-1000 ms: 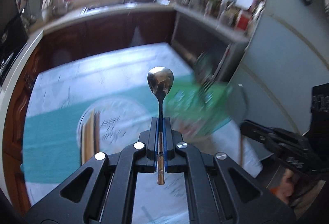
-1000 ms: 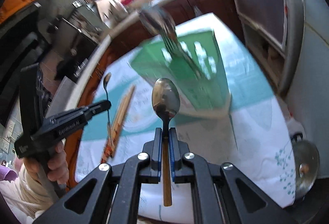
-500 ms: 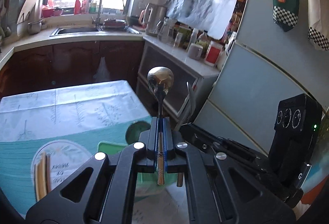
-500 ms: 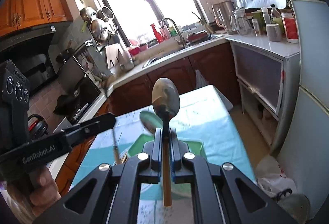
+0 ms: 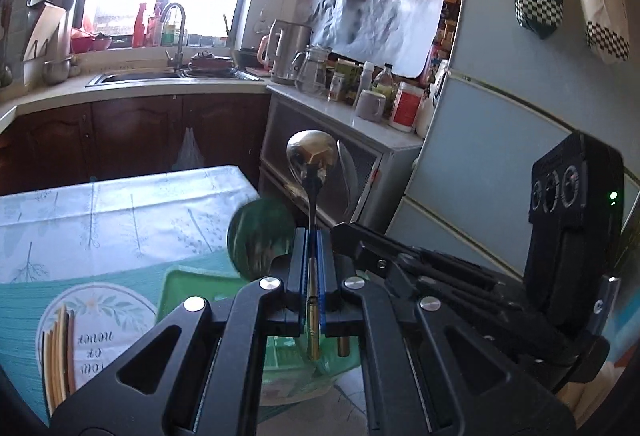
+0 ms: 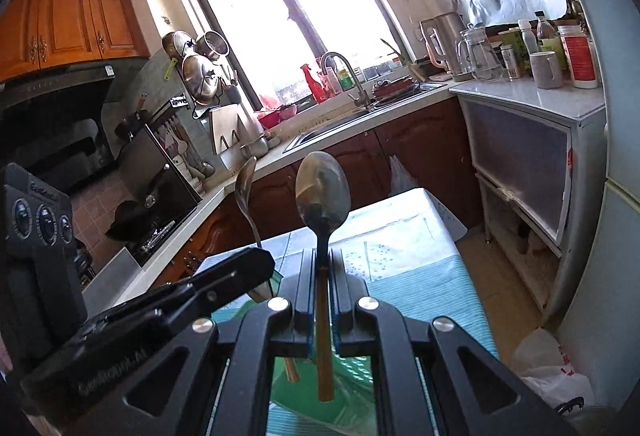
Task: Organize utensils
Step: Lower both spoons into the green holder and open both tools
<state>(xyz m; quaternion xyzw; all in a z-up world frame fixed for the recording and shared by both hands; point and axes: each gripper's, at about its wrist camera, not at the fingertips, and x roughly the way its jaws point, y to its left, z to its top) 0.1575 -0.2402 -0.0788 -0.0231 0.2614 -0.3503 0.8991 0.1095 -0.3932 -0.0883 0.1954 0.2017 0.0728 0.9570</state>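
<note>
My left gripper (image 5: 312,236) is shut on a spoon (image 5: 310,160) with a gold handle, bowl pointing up. Close on its right in the left wrist view is my right gripper (image 5: 340,230), whose spoon (image 5: 347,172) shows edge-on. In the right wrist view my right gripper (image 6: 322,256) is shut on a larger spoon (image 6: 323,192) with a wooden handle. My left gripper (image 6: 268,260) sits just to its left with its spoon (image 6: 245,184). A green utensil holder (image 5: 192,288) (image 6: 352,368) lies below both, partly hidden. A blurred dark round shape (image 5: 260,232) rises from it.
Chopsticks (image 5: 58,352) lie on the teal and white tablecloth (image 5: 120,212) at the left. Behind the table are dark cabinets, a sink counter (image 6: 360,112) and a low cabinet (image 5: 360,124) with jars. A fridge (image 5: 500,140) stands right; a plastic bag (image 6: 548,364) lies on the floor.
Both views have swung up from the tabletop toward the kitchen. The two grippers have come side by side over the green holder, each still gripping its spoon.
</note>
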